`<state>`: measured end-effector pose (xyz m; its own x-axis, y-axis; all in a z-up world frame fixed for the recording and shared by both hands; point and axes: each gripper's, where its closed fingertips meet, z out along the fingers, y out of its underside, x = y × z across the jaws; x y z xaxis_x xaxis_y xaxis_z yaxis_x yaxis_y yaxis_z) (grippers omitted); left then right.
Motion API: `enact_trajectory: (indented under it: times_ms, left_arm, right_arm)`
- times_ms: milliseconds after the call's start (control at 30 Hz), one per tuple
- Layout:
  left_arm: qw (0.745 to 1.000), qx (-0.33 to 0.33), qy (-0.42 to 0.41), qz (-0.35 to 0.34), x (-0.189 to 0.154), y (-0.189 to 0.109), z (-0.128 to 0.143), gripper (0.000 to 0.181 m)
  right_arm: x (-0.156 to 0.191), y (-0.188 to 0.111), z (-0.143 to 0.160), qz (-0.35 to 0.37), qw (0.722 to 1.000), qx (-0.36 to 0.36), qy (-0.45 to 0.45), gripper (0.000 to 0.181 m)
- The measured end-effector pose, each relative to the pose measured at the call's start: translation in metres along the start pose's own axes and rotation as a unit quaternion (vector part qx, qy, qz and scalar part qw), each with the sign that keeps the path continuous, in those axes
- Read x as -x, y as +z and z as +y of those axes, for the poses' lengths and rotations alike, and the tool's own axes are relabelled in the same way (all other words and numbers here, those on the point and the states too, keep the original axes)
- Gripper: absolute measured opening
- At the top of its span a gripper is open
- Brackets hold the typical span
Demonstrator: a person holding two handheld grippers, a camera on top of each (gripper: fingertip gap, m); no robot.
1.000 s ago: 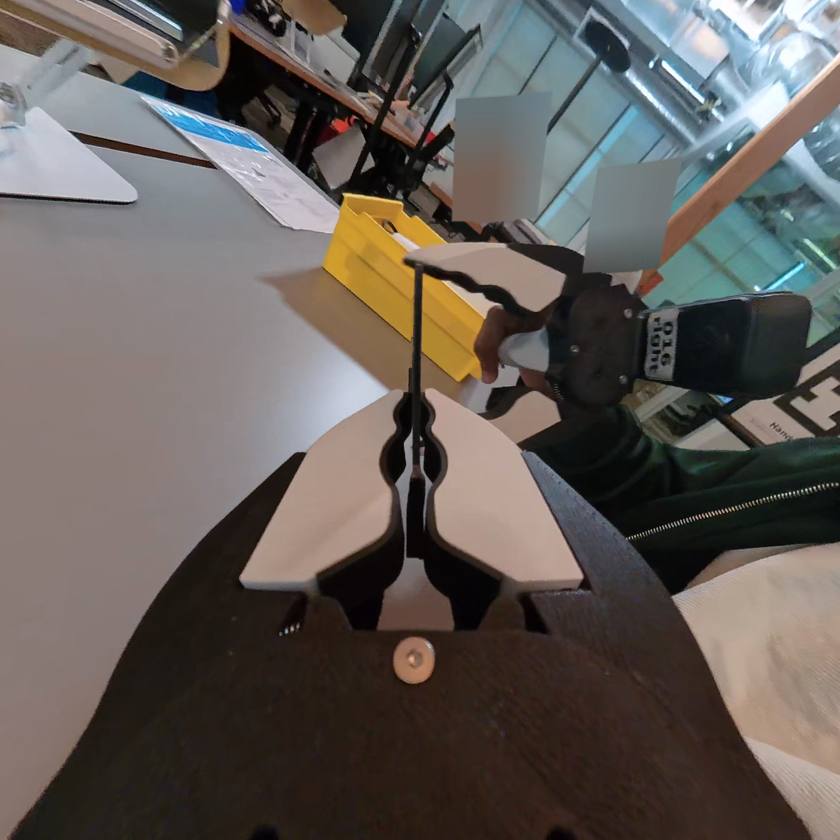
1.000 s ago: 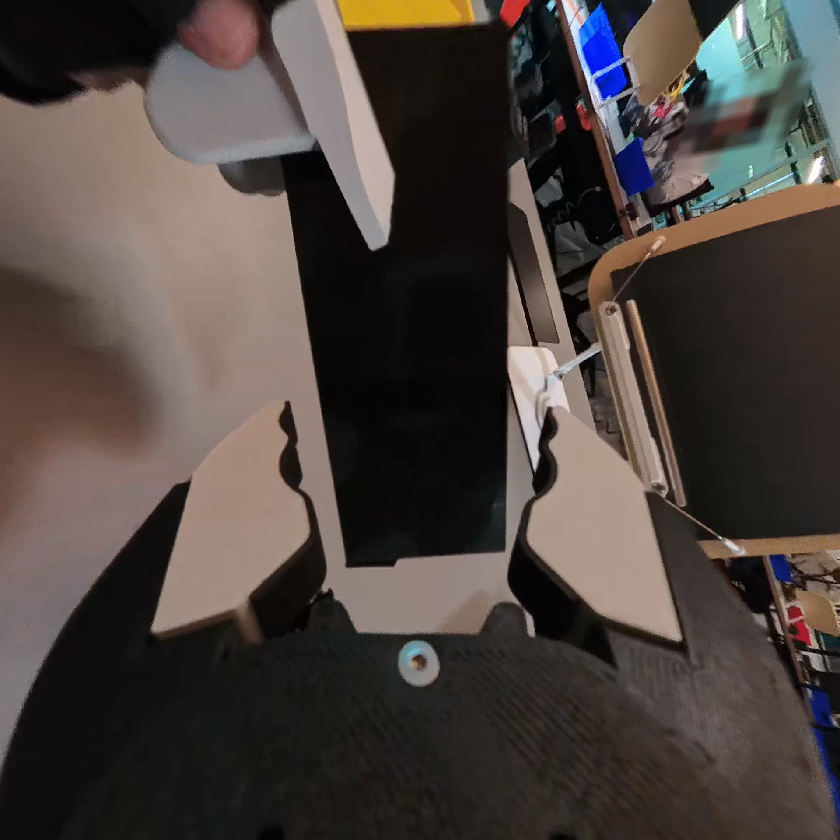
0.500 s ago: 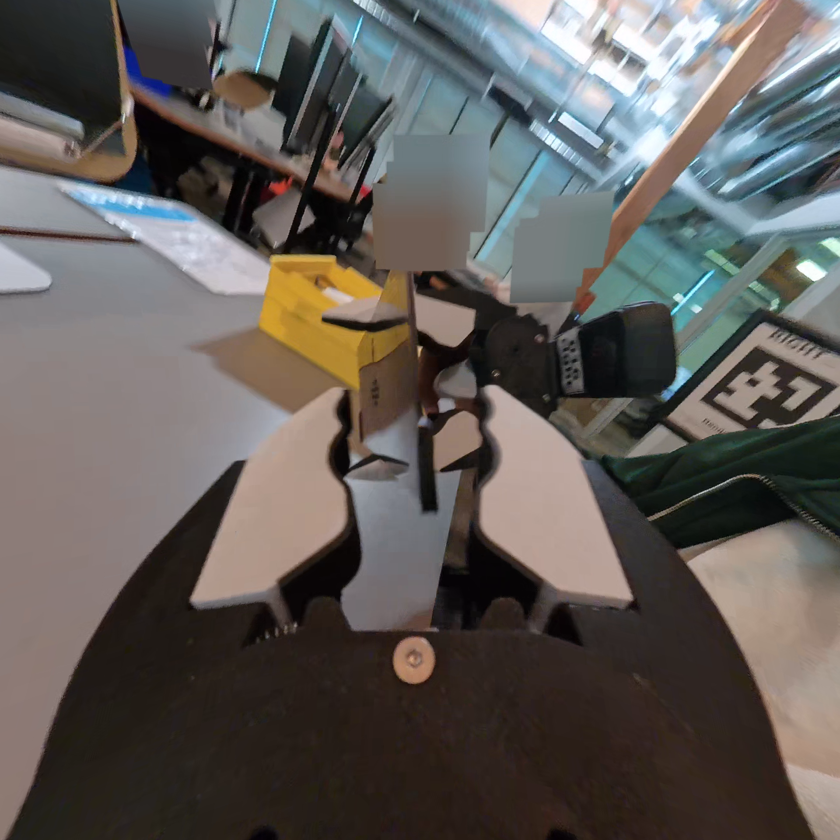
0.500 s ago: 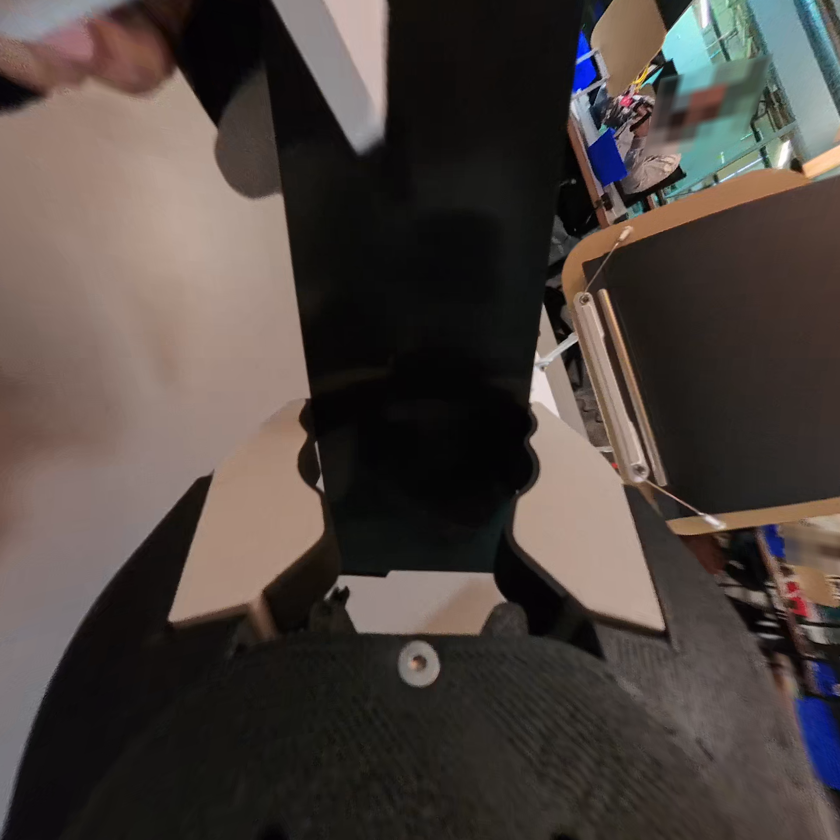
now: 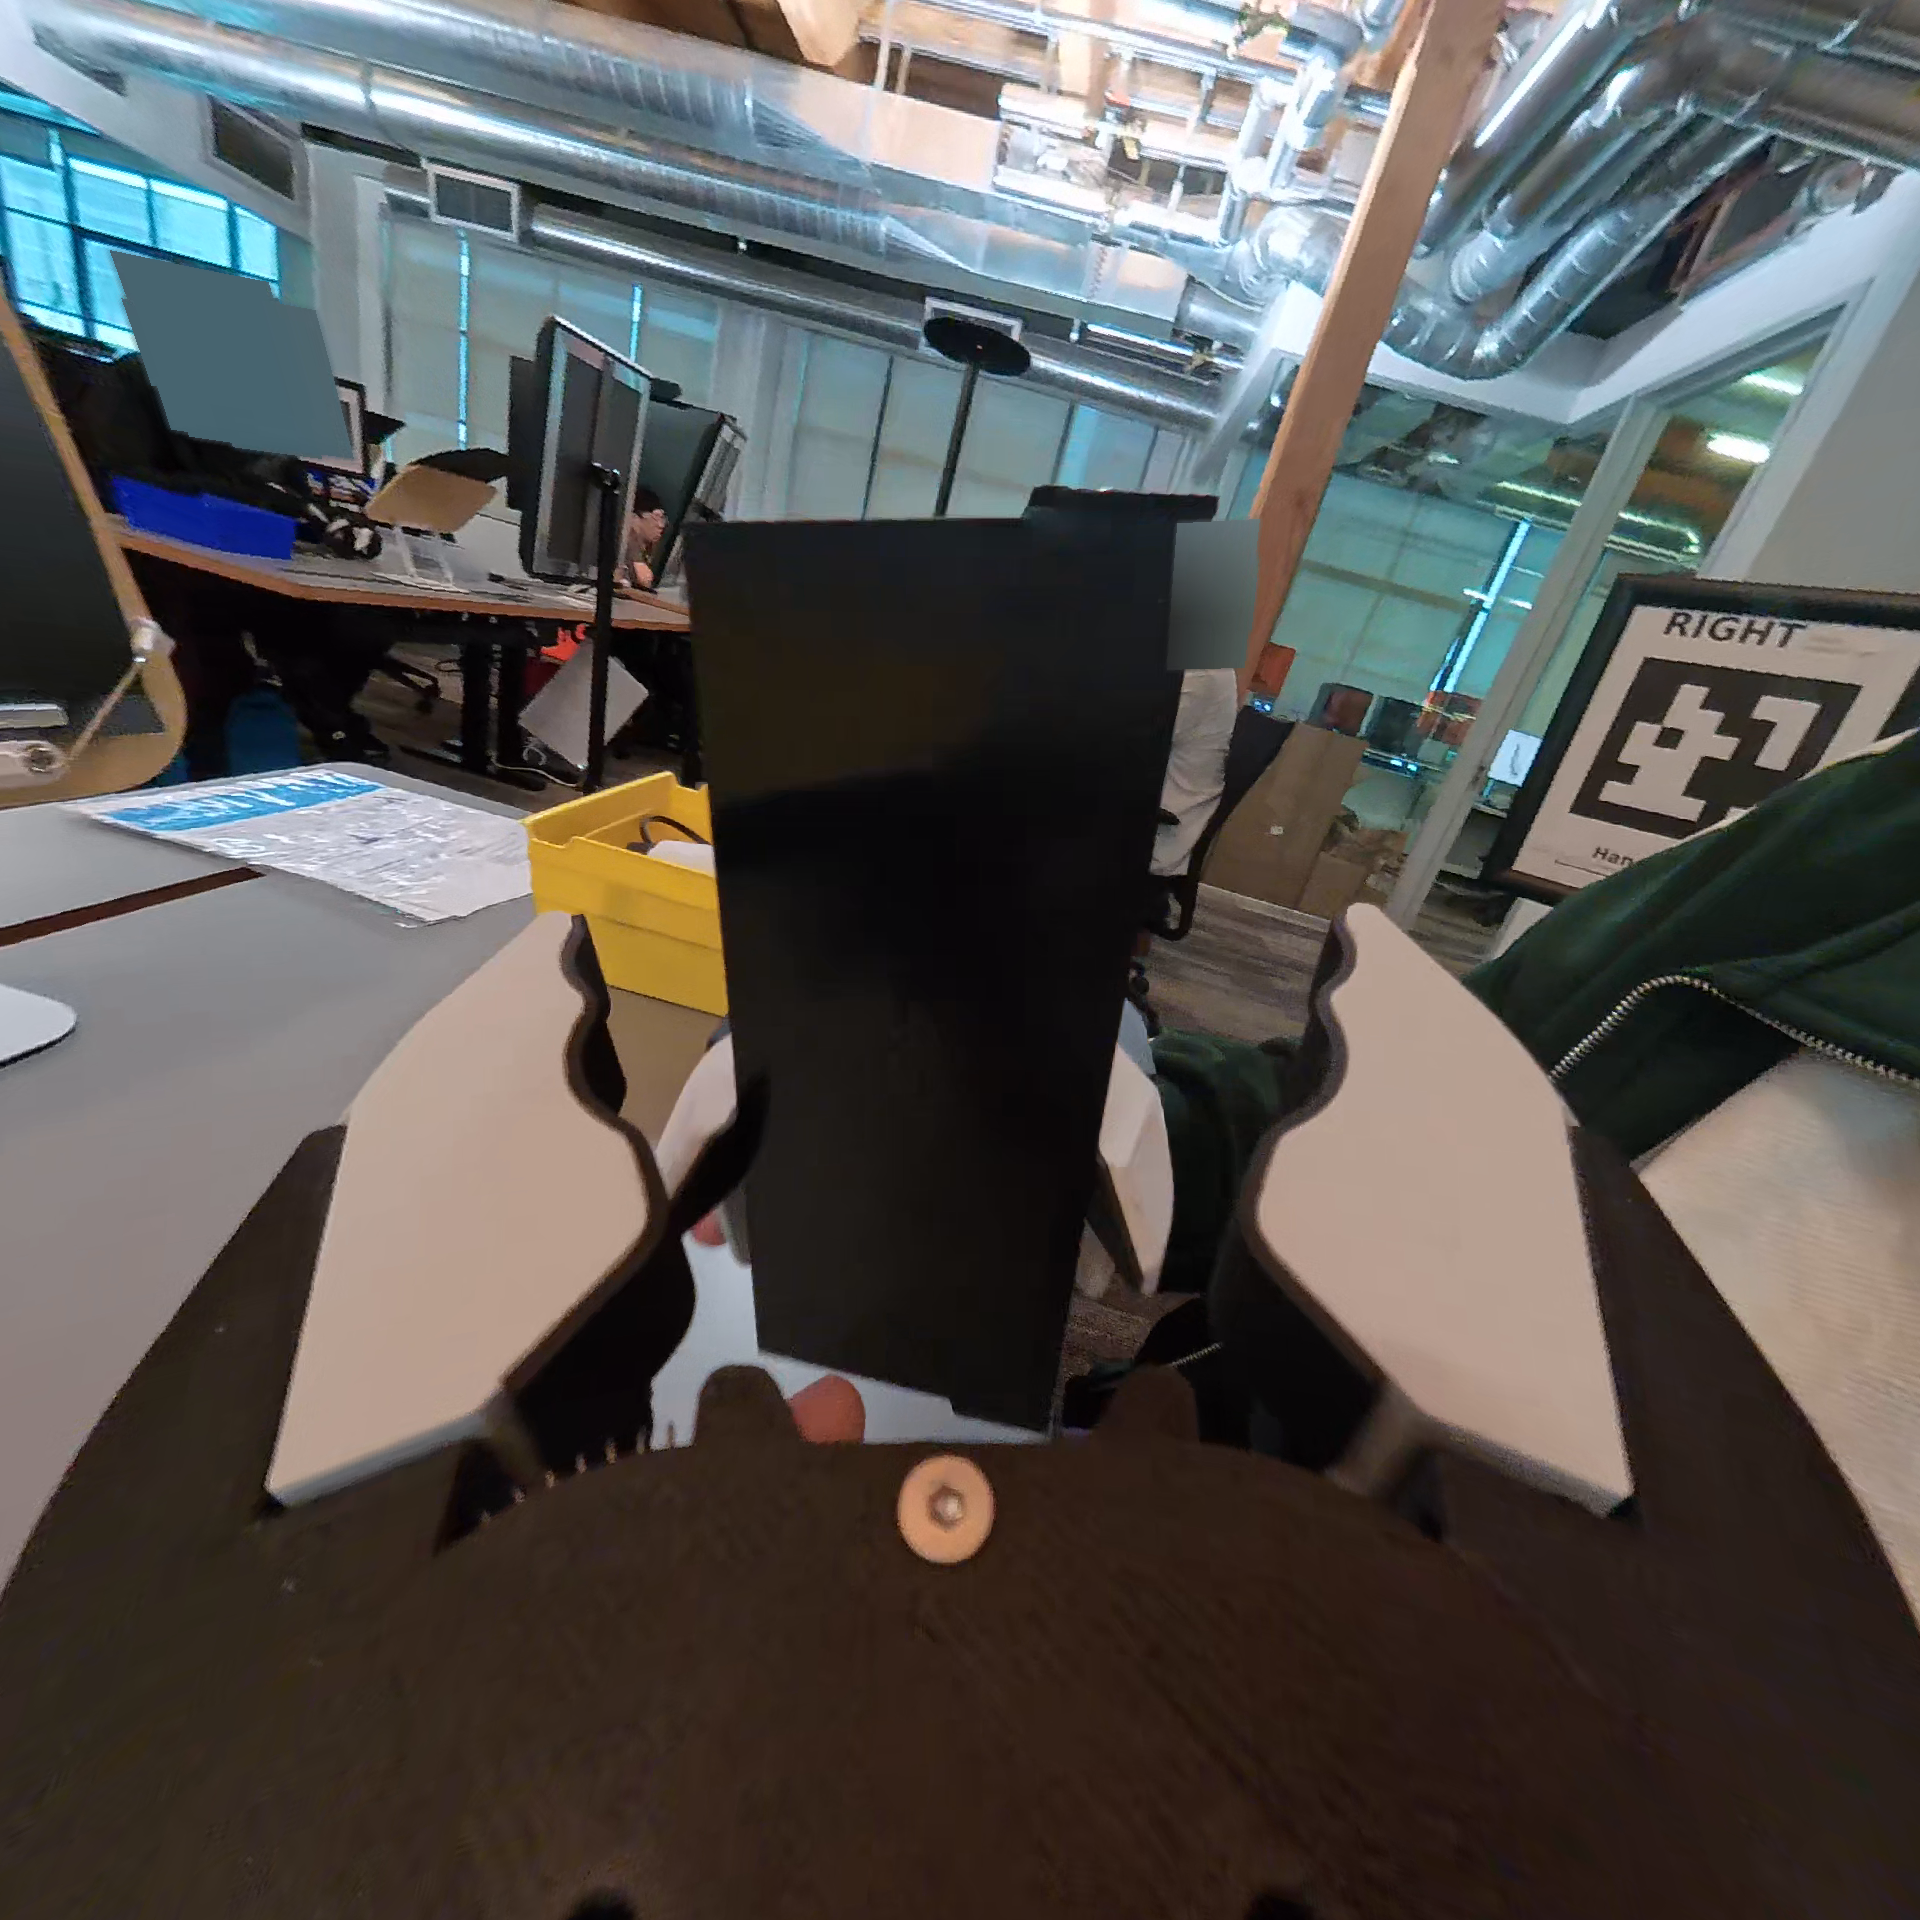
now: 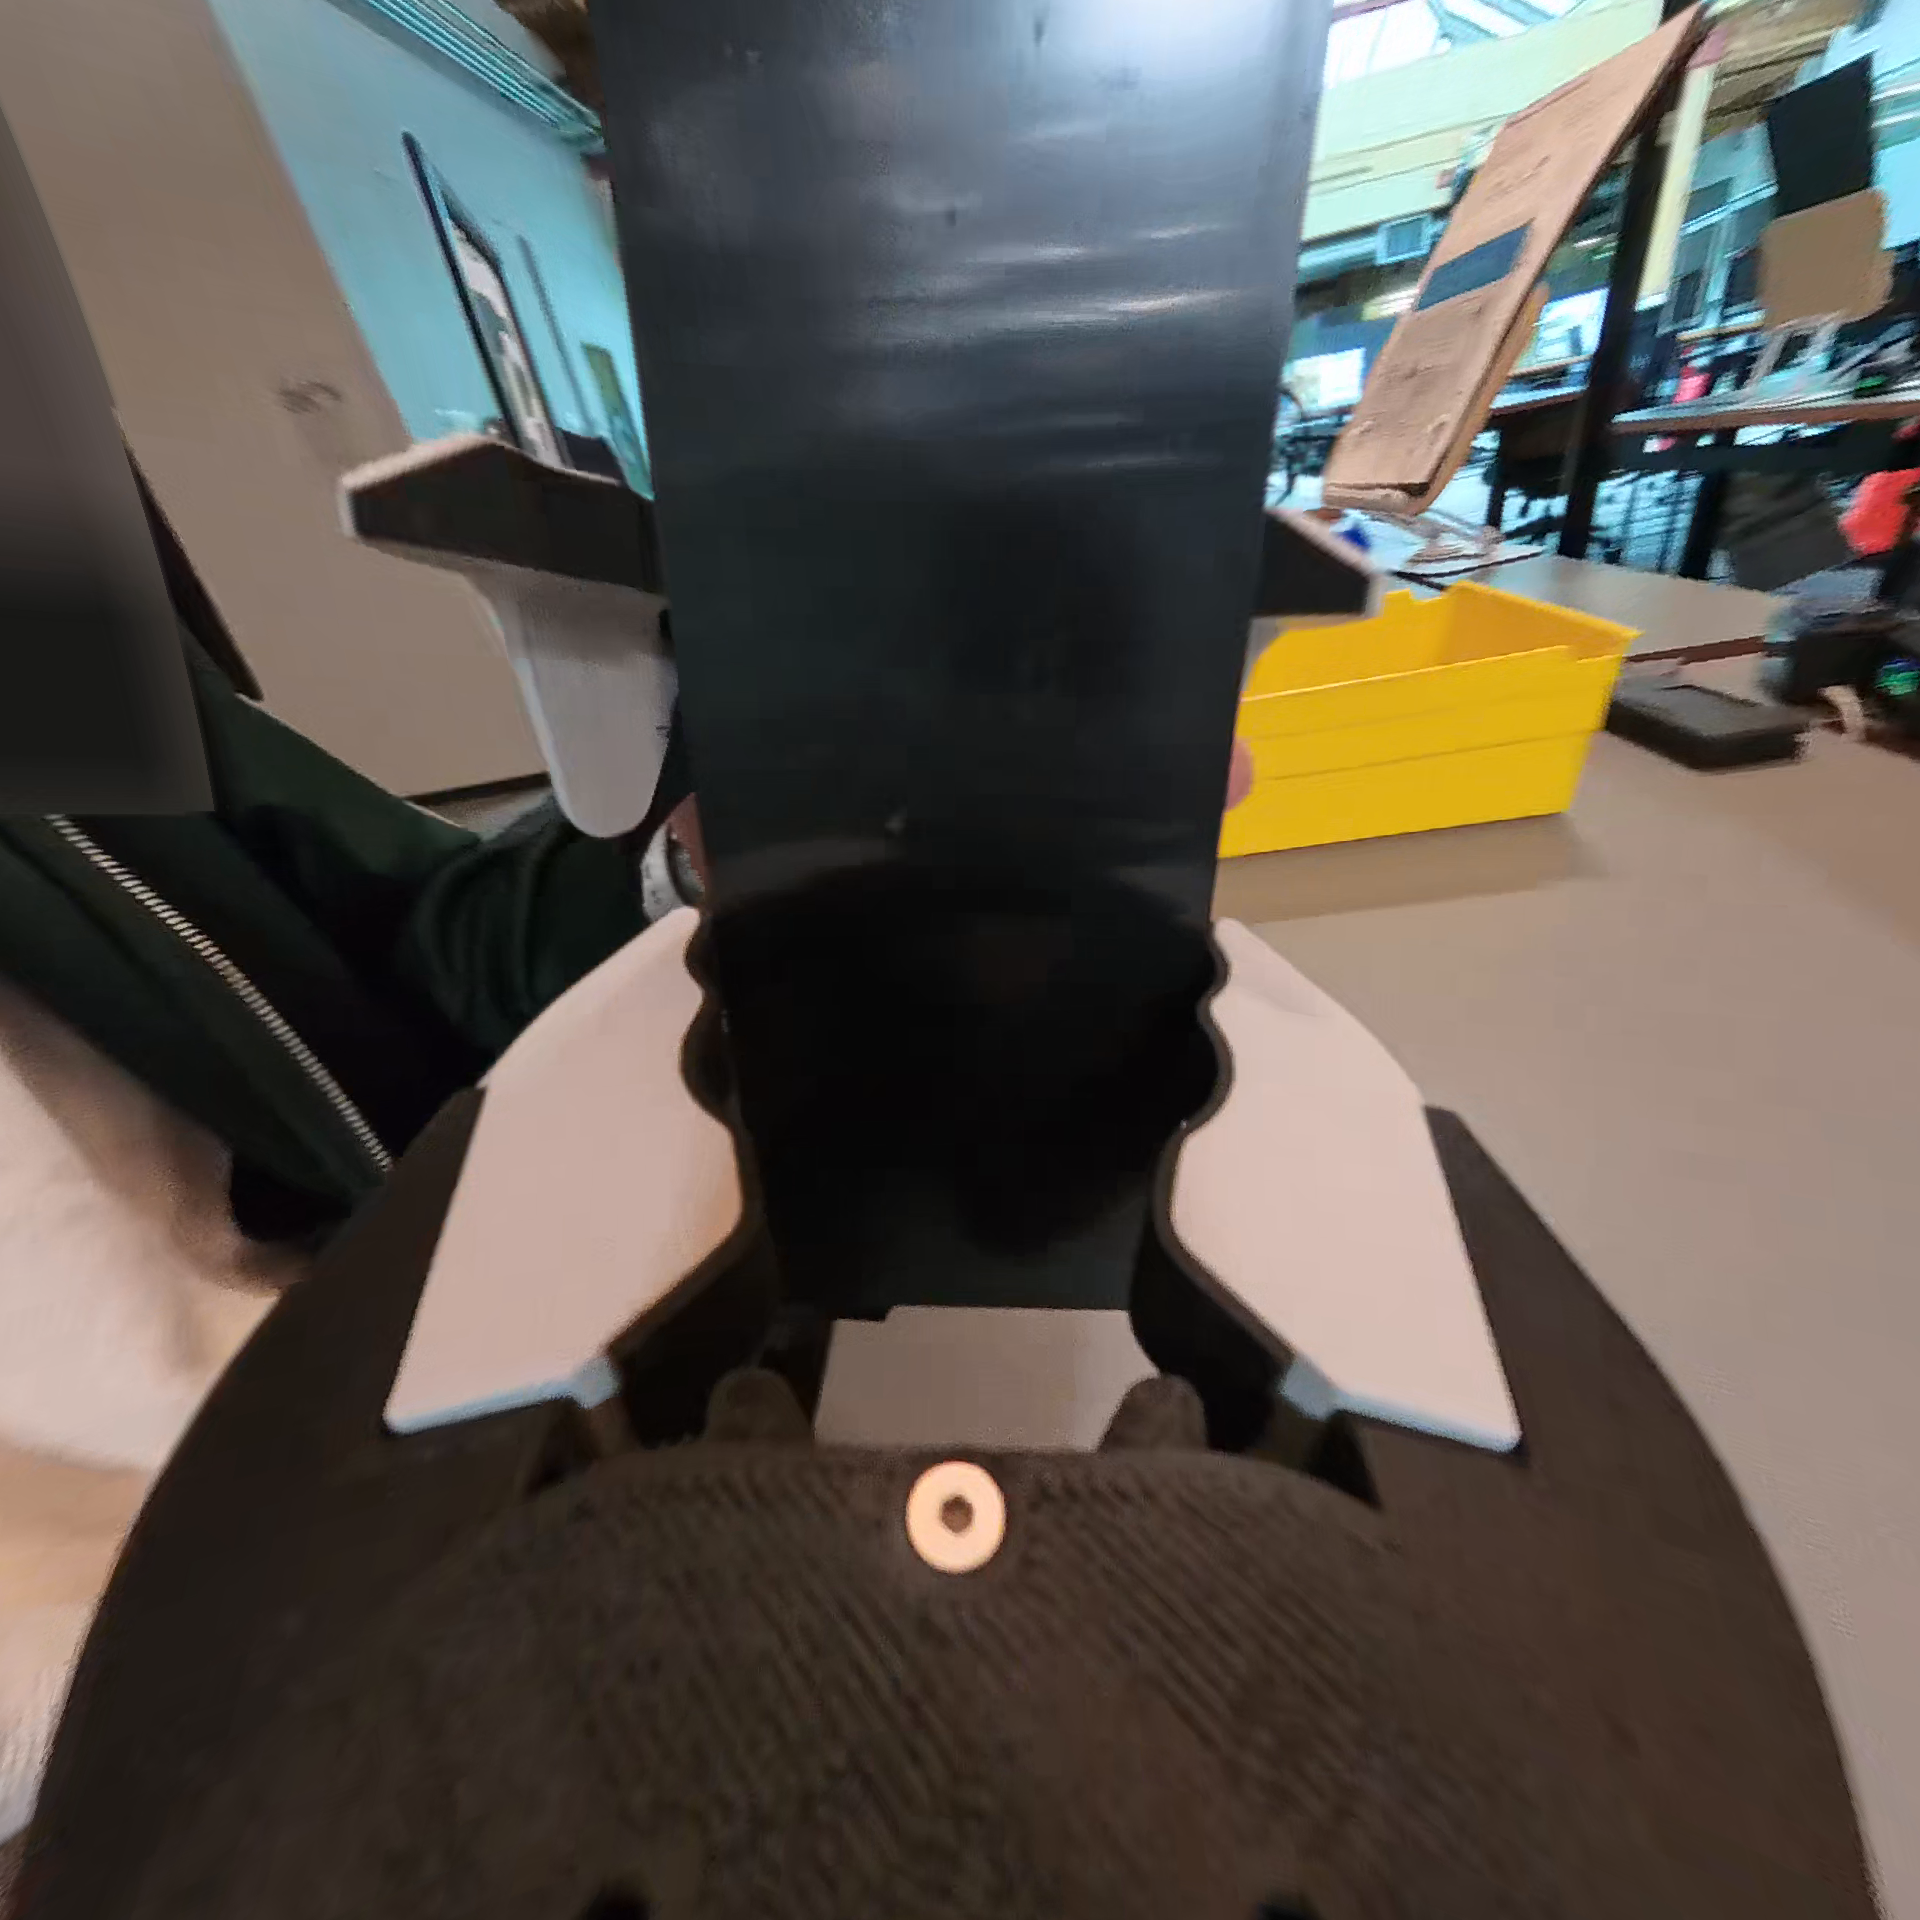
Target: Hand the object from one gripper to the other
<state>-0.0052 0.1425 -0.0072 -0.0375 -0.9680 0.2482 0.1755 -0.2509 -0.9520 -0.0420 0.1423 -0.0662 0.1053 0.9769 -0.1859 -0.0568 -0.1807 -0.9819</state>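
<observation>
A flat black plate (image 5: 935,831) stands upright between the fingers of my left gripper (image 5: 961,930), which is wide open and does not touch it. Behind the plate, a white finger of the right gripper (image 5: 1132,1164) shows in the left wrist view. In the right wrist view my right gripper (image 6: 956,935) is shut on the lower end of the plate (image 6: 956,416), with both fingers pressed against its side edges. The left gripper's fingers (image 6: 582,686) spread on either side behind the plate.
A yellow bin (image 5: 623,883) stands on the grey table (image 5: 208,1039), and it also shows in the right wrist view (image 6: 1434,727). A printed sheet (image 5: 312,831) lies behind it. A person's green sleeve (image 5: 1714,935) is at the right, with a framed marker board (image 5: 1745,748) behind. Some 6 cm of space lies between my two pairs of fingers.
The left gripper, shut on the plate's edge a second ago, has opened wide. The right gripper has closed on the plate. Both views have swung upward.
</observation>
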Motion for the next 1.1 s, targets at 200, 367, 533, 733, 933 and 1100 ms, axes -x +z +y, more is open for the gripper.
enact_trajectory:
  times_ms: [200, 367, 533, 733, 933, 1100]
  left_arm:
    - [0.999, 0.009, -0.012, 0.038, -0.010, 0.002, 0.004, 0.113]
    - [0.999, -0.001, -0.020, 0.048, -0.015, 0.002, -0.001, 0.102]
    - [1.000, 0.011, 0.003, 0.025, -0.011, 0.002, 0.001, 0.090]
    - [1.000, 0.013, -0.002, 0.012, -0.008, 0.002, 0.001, 0.089]
    - [0.998, -0.038, -0.008, -0.042, 0.011, -0.013, -0.014, 0.089]
    - [0.969, -0.197, -0.115, -0.096, 0.051, -0.058, -0.039, 0.089]
  right_arm:
    - [0.020, 0.011, 0.001, -0.057, 0.998, -0.010, 0.021, 0.088]
    - [0.022, 0.013, 0.004, -0.067, 0.997, -0.011, 0.029, 0.088]
    - [0.023, 0.014, 0.005, -0.066, 0.998, -0.006, 0.024, 0.087]
    - [0.023, 0.014, 0.004, -0.072, 0.997, -0.019, 0.032, 0.088]
    - [0.002, 0.001, -0.011, -0.026, 0.997, -0.076, 0.020, 0.100]
    - [-0.017, -0.018, -0.026, 0.083, 0.986, -0.105, -0.098, 0.101]
